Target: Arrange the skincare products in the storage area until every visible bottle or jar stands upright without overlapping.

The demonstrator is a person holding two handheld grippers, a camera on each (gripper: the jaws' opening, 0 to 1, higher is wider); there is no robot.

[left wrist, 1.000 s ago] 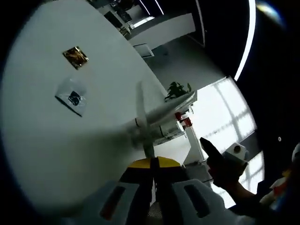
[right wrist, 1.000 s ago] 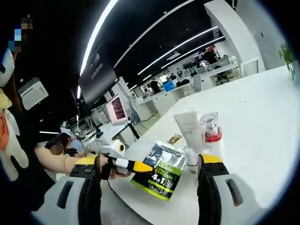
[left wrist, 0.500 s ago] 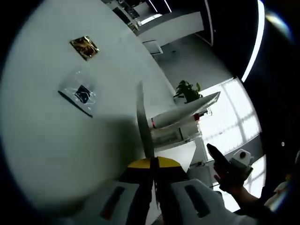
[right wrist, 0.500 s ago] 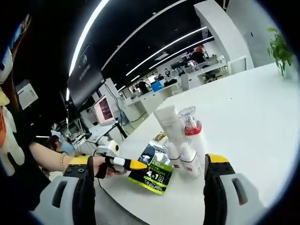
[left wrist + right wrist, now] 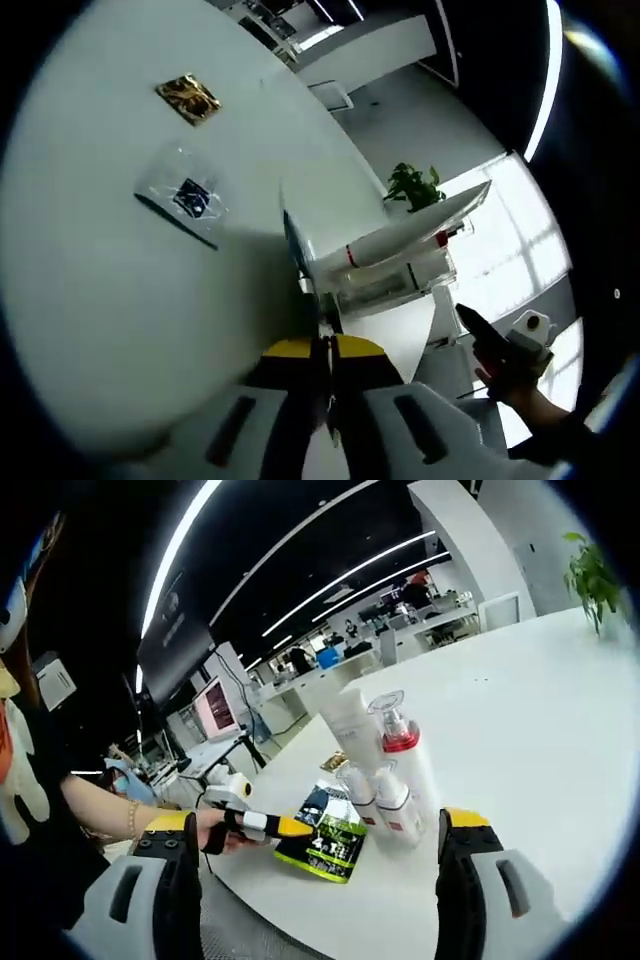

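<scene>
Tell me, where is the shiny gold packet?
In the left gripper view, the gold packet lies flat on the white table, upper left, just beyond the clear packet.

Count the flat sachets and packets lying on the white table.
3. A gold sachet lies farthest from the left gripper, a clear packet nearer it, and a green-and-black packet lies beside the bottles, pinched by the left gripper. Others may be hidden behind the bottles.

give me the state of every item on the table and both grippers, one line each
left gripper: shut on the green sachet
green sachet: held by its edge, low over the table
pump bottle: upright, clear cap on
white tube: standing, beside the pump bottle
two small bottles: upright, in front of the pump bottle
gold sachet: lying flat
clear sachet: lying flat
right gripper: open
</scene>
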